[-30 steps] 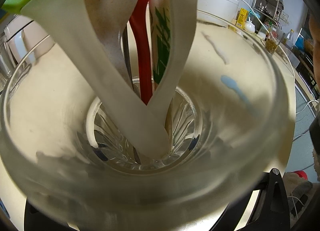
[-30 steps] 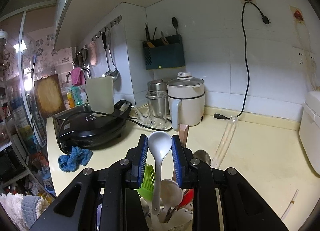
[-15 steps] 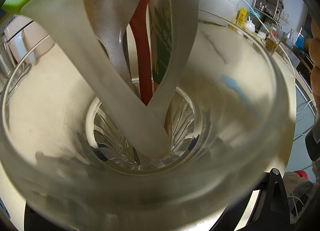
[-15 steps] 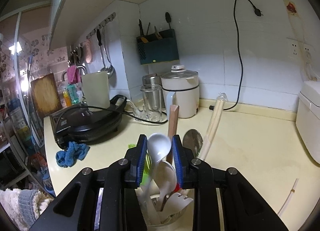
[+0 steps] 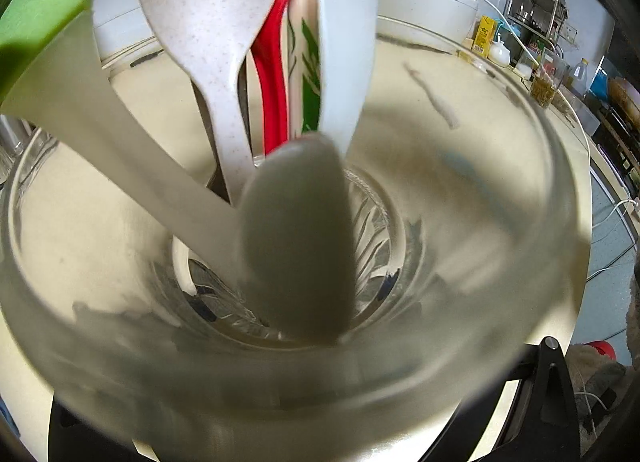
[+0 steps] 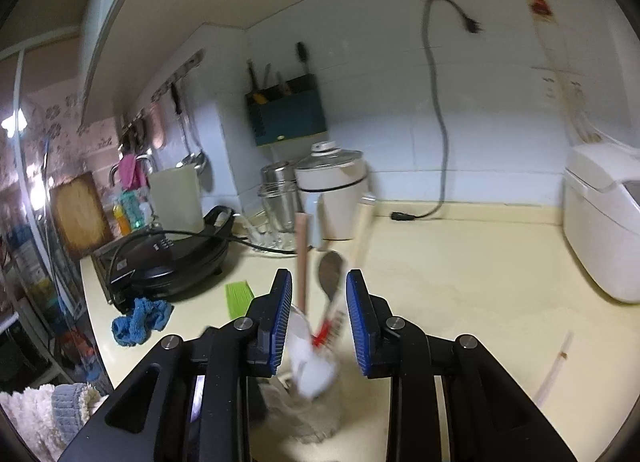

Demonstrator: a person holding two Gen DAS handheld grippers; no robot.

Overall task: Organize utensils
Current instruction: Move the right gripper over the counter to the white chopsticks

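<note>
A glass jar (image 5: 520, 262) fills the left wrist view, and my left gripper (image 5: 304, 382) is shut on it, black fingers showing at the bottom corners. Inside stand a green-headed spatula (image 5: 44, 14), a speckled spoon (image 5: 208, 22), a red utensil (image 5: 276, 74), a white slotted server (image 5: 344, 42) and a white spoon (image 5: 296, 242) lying bowl-down. In the right wrist view my right gripper (image 6: 318, 278) is open above the jar (image 6: 316, 426), with nothing between its blue pads. The white spoon (image 6: 310, 362) sits blurred in the jar below.
A black electric griddle (image 6: 168, 262) and a blue cloth (image 6: 140, 320) lie at the left of the cream counter. A white pot (image 6: 336, 198) stands at the back wall, a white cooker (image 6: 604, 214) at the right. A thin straw (image 6: 554, 366) lies near the front right.
My right gripper let go of the white spoon, which dropped into the jar. The gripper drew back and its jaws widened. The left gripper and jar stayed put.
</note>
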